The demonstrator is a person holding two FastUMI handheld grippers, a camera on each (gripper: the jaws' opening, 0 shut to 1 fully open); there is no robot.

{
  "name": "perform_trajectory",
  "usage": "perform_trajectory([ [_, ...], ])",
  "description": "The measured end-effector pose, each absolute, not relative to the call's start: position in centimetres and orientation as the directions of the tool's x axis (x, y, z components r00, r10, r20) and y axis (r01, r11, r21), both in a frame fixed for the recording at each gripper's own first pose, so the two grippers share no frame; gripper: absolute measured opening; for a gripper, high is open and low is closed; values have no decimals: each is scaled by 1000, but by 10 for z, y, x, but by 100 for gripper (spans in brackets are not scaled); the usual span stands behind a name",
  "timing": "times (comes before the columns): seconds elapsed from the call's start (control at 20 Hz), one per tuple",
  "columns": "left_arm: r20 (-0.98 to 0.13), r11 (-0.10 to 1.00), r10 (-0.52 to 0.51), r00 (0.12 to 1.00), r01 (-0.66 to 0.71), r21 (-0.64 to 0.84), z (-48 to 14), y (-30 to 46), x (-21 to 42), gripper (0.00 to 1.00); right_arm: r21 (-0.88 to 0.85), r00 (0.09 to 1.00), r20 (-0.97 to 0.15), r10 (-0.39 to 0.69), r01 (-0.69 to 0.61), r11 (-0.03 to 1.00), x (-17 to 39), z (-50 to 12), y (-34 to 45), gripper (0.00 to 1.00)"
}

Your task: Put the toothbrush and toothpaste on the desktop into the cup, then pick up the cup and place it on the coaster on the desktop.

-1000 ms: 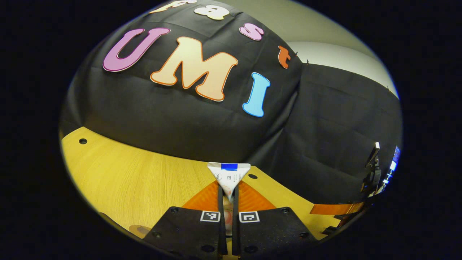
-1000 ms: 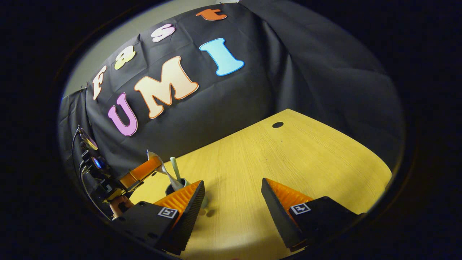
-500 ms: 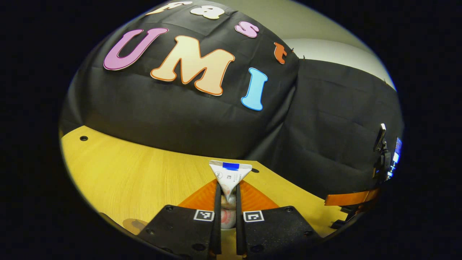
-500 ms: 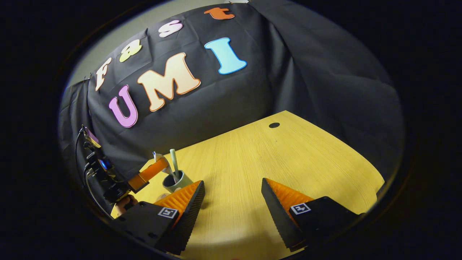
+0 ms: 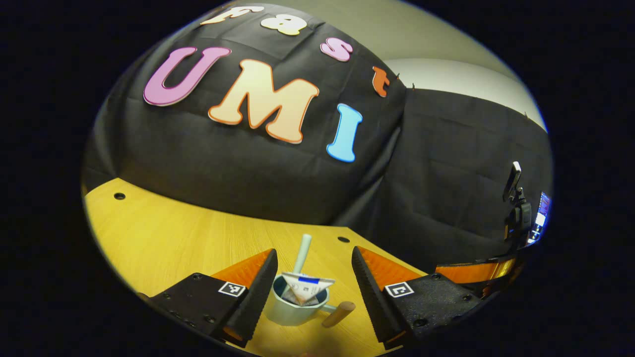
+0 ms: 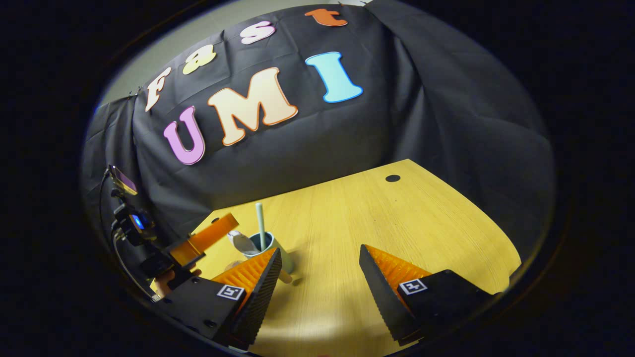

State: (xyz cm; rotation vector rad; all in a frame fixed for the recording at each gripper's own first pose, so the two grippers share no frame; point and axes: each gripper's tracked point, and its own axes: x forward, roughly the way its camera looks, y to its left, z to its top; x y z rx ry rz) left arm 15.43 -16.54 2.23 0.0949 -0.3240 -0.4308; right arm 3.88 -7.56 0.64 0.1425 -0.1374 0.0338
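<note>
I held both grippers (image 5: 313, 277) (image 6: 320, 270) released; the cup (image 5: 292, 311) hid the lower toothpaste (image 5: 305, 289) and toothbrush (image 5: 302, 252).

Dim, sharp; strong fisheye edge warp

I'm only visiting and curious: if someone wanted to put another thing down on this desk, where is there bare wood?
In the right gripper view, the widest bare patch of the desktop runs from the cup toward the cable hole and the black cloth wall. It is crowded at the cup: toothbrush and toothpaste stand in it, with the left gripper open around it.
</note>
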Motion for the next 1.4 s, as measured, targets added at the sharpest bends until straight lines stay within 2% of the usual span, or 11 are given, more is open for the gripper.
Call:
perform_trajectory([
  [0.25,316,946,-319,894,277,170,57,-113,131,91,-59,992,76,96,-92,994,39,16,-38,98],
  [0.3,317,953,-293,902,251,167,60,-99,126,91,-88,992,60,112,-107,990,44,18,-27,94],
  [0.35,316,962,-262,912,220,164,62,-85,119,91,-103,990,43,136,-131,986,49,18,-17,98],
  [0.7,268,993,-56,962,26,115,48,1,71,92,-181,964,-125,236,-256,950,99,4,26,98],
  [1.1,234,988,137,962,-150,38,29,50,33,93,-366,891,-428,148,-321,873,148,-31,25,99],
  [1.15,227,986,155,961,-166,29,26,54,31,93,-380,878,-460,130,-327,865,153,-38,25,94],
  [1.2,219,983,172,960,-181,22,21,58,29,92,-390,865,-489,113,-333,859,159,-44,23,99],
  [1.25,213,981,188,959,-196,16,18,61,27,92,-394,851,-516,100,-339,854,163,-49,23,94],
  [1.3,207,978,202,957,-209,9,16,64,26,92,-393,836,-542,89,-346,852,167,-54,22,94],
  [1.35,201,975,218,955,-223,0,14,68,25,93,-390,820,-567,79,-352,851,171,-60,21,99],
  [1.4,200,972,230,952,-233,-8,12,70,24,93,-393,806,-589,64,-354,849,174,-65,19,98],
])
